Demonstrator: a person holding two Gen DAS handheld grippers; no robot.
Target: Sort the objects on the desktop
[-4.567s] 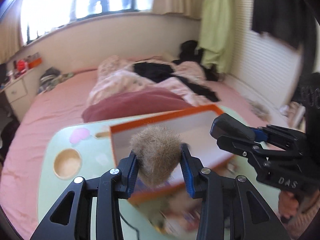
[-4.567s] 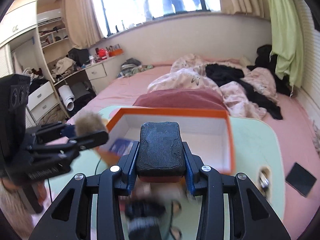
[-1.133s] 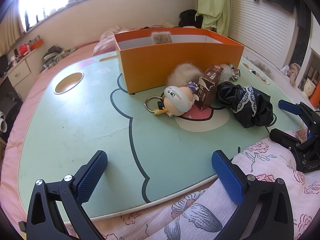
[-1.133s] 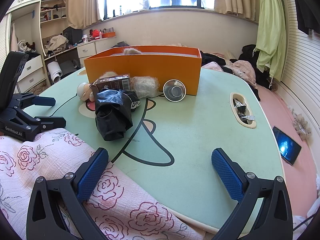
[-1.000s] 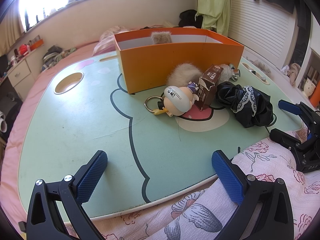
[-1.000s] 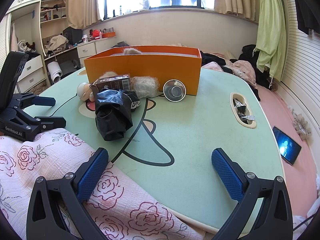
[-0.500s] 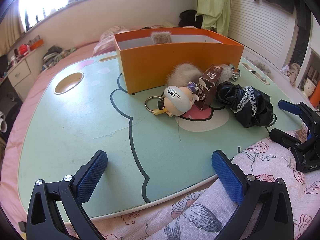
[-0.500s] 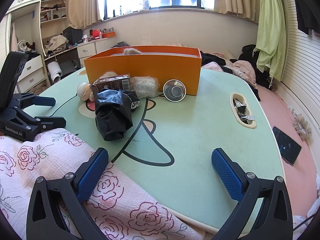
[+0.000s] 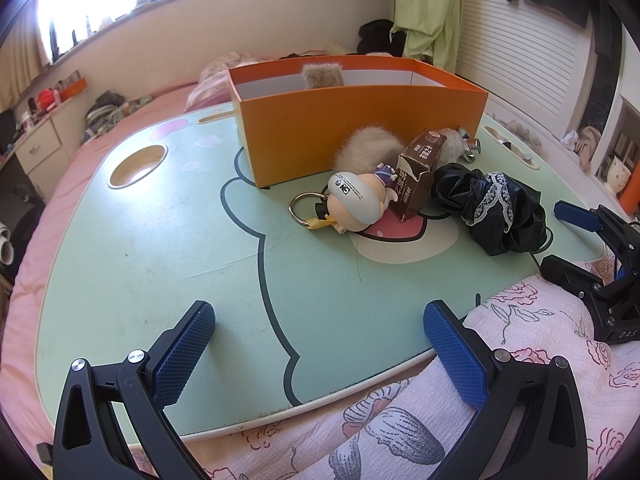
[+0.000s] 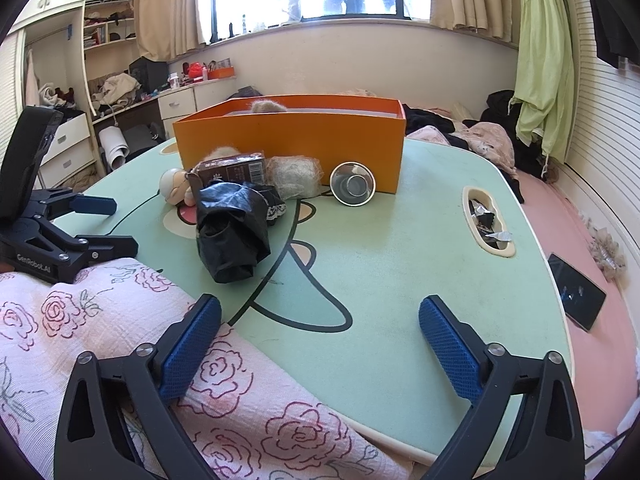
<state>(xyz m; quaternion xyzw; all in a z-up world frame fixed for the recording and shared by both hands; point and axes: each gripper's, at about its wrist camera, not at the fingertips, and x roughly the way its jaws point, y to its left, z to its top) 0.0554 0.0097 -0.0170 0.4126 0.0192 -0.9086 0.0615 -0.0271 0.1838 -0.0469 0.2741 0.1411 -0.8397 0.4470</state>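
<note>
An orange box (image 9: pixel 360 124) (image 10: pixel 292 136) stands at the back of the green table (image 9: pixel 160 248); a brown fur ball (image 9: pixel 322 74) pokes above its rim. In front lie a doll keychain (image 9: pixel 356 202), a brown carton (image 9: pixel 418 172) (image 10: pixel 232 168), a pale fur ball (image 9: pixel 368 148) (image 10: pixel 294 176), a black cloth bundle (image 9: pixel 492 212) (image 10: pixel 232 232) and a small metal cup (image 10: pixel 353 188). My left gripper (image 9: pixel 318 340) is open and empty at the table's near edge. My right gripper (image 10: pixel 320 336) is open and empty, near the front right edge.
A floral pink blanket (image 10: pixel 120 320) covers the near table edge. The table has a round cup recess (image 9: pixel 138 164) at left and a slot with scraps (image 10: pixel 488 216) at right. A phone (image 10: pixel 576 296) lies on the pink bed beside it.
Over the last second nothing has moved. Earlier, the left gripper held the brown fur ball and the right a black pad over the box; both now are empty and drawn back.
</note>
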